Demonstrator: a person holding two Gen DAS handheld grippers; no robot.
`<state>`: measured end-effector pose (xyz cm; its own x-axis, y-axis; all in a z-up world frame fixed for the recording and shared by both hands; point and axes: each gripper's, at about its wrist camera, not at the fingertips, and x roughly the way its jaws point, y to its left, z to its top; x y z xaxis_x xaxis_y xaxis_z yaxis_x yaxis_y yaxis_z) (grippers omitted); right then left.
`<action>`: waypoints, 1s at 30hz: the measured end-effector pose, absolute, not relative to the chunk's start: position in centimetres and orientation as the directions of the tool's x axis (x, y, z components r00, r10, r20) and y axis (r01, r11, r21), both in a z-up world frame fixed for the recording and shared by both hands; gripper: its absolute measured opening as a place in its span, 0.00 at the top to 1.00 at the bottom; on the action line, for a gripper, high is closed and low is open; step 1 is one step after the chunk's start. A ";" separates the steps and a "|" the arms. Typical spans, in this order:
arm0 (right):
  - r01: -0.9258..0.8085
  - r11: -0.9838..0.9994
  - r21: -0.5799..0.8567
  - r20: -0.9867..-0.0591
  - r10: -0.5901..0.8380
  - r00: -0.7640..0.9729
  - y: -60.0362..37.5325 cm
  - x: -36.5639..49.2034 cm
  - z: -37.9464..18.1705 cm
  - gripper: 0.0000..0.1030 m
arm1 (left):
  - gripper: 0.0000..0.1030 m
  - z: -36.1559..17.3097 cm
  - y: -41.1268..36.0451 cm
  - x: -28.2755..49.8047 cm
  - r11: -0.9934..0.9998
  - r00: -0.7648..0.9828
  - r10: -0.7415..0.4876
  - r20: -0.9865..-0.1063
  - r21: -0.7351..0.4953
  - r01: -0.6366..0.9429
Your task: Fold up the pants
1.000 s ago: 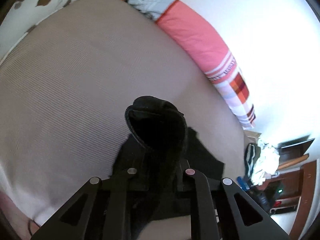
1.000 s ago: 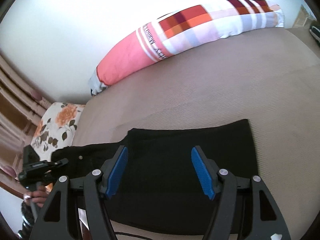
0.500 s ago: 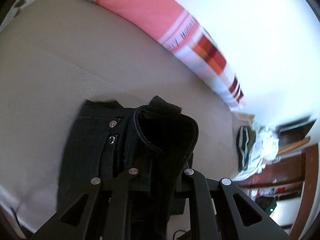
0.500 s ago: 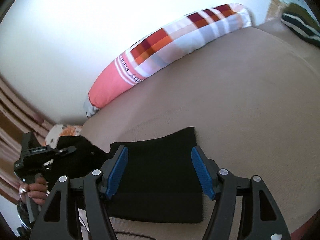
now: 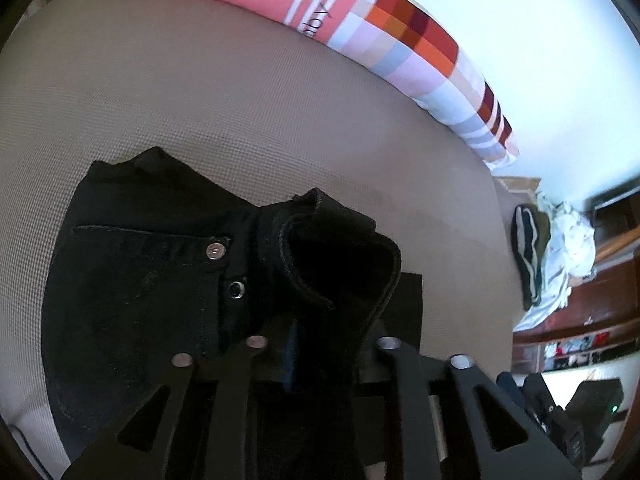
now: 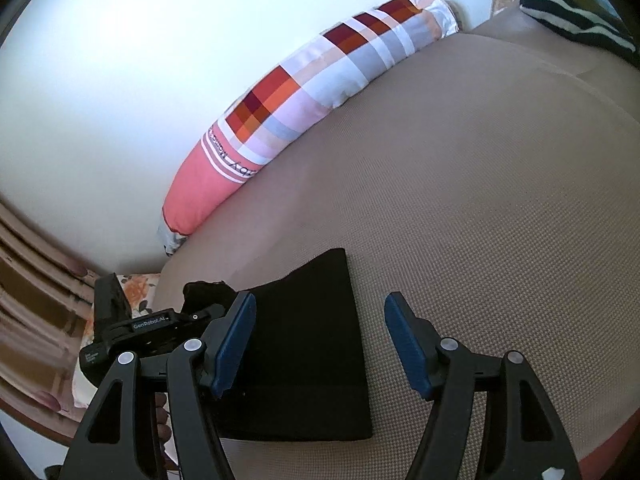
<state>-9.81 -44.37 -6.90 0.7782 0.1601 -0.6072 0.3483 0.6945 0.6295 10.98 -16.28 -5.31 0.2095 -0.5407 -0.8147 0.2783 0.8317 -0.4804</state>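
On the bed (image 6: 480, 168), near its front edge, the black pants (image 6: 312, 344) lie folded flat. Along the far edge, against the wall, lies a long bolster (image 6: 304, 92). Left gripper (image 5: 320, 344): its jaws have just been opening, with the raised waistband (image 5: 340, 256) between them; whether the pads press on it cannot be told. Right gripper (image 6: 320, 344): spread wide above the pants' right edge, gripping nothing.

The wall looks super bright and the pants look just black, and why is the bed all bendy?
Left wrist view: the wall is washed out white by glare, while the pants are so dark their folds barely show. Both views: the fisheye lens bulges the bed and bends the pillow into a curve.
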 end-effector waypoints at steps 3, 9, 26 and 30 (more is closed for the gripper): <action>0.350 0.698 0.625 -0.624 0.178 0.761 -43.9 -9.3 -7.4 0.37 | 0.51 -4.8 -16.8 10.3 0.795 0.174 -0.585 -0.792 -0.517 0.318; 0.296 0.736 0.609 -0.656 0.257 0.710 -42.0 -7.5 -8.0 0.37 | 0.39 -1.4 -14.1 8.5 0.789 0.292 -0.589 -0.754 -0.457 0.412; 0.167 0.735 0.657 -0.703 0.517 0.488 -38.0 1.6 -13.6 0.33 | 0.39 -6.7 -1.4 9.6 0.952 0.408 -0.289 -0.866 -0.216 0.216; 0.133 0.715 0.686 -0.665 0.543 0.513 -37.6 3.1 -13.9 0.33 | 0.39 -7.4 -1.4 9.6 0.950 0.398 -0.298 -0.868 -0.230 0.211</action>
